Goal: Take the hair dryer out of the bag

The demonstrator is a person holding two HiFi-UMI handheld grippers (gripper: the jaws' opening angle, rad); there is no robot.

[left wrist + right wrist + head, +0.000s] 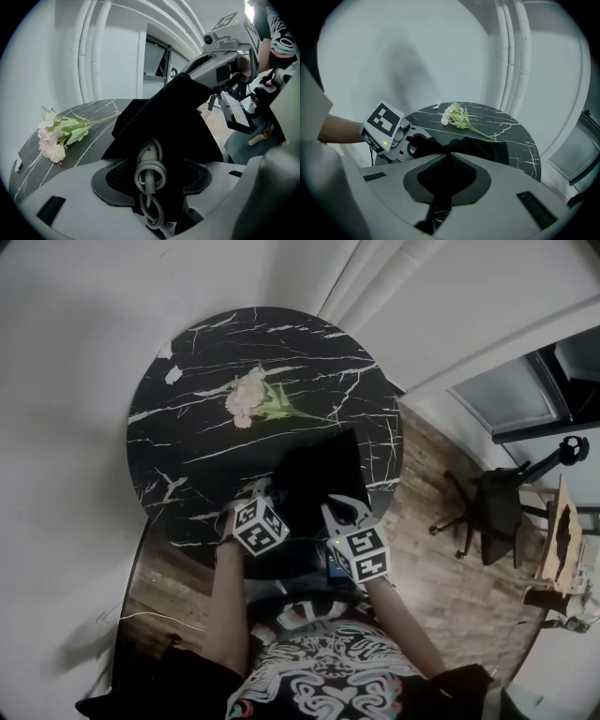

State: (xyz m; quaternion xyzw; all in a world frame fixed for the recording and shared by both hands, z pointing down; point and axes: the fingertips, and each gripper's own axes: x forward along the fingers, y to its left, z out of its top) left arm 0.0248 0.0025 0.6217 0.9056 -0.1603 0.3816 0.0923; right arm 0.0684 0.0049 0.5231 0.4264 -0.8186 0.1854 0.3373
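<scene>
Your left gripper (152, 180) stands open around a grey coiled cord (150, 212) at the black bag's (319, 474) mouth, the hair dryer itself hidden. Your right gripper (445, 180) pinches bag fabric. Pink flowers (248, 397) lie well beyond on the round marble table (178, 437); the bag sits at its near edge.

Round black marble table (169, 427); pink flower sprig (258, 397) and black bag (314, 474) lie on it.
</scene>
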